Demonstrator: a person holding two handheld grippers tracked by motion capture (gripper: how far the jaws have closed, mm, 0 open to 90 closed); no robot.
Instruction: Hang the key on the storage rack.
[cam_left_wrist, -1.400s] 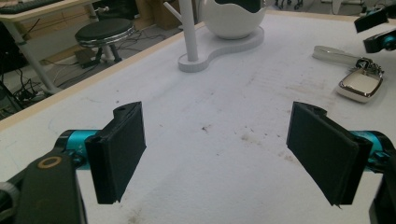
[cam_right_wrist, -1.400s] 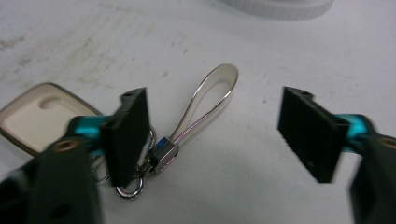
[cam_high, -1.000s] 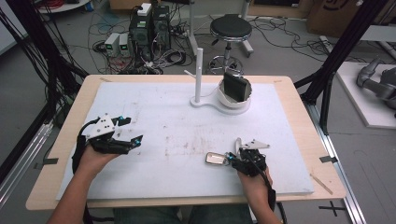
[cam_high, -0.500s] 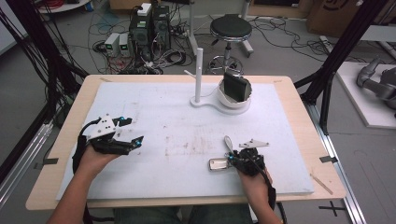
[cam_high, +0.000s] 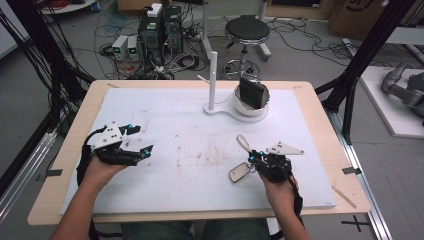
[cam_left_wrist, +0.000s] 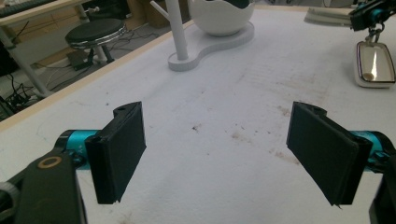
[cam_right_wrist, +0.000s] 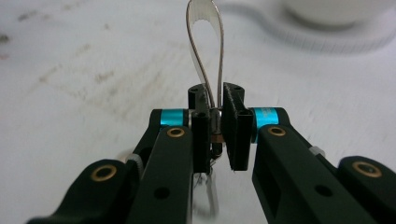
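Right gripper view: key strap pinched inside right hand-held gripper.

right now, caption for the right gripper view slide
Right tool shut on a keychain's white strap loop above the stained white table.

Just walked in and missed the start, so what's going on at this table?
A person works with a hand-held gripper in each hand. The right hand-held gripper is shut on a key tag with a looped strap, lifted near the table's front. The left hand-held gripper hovers open and empty. A white stand and bowl sit farther back.
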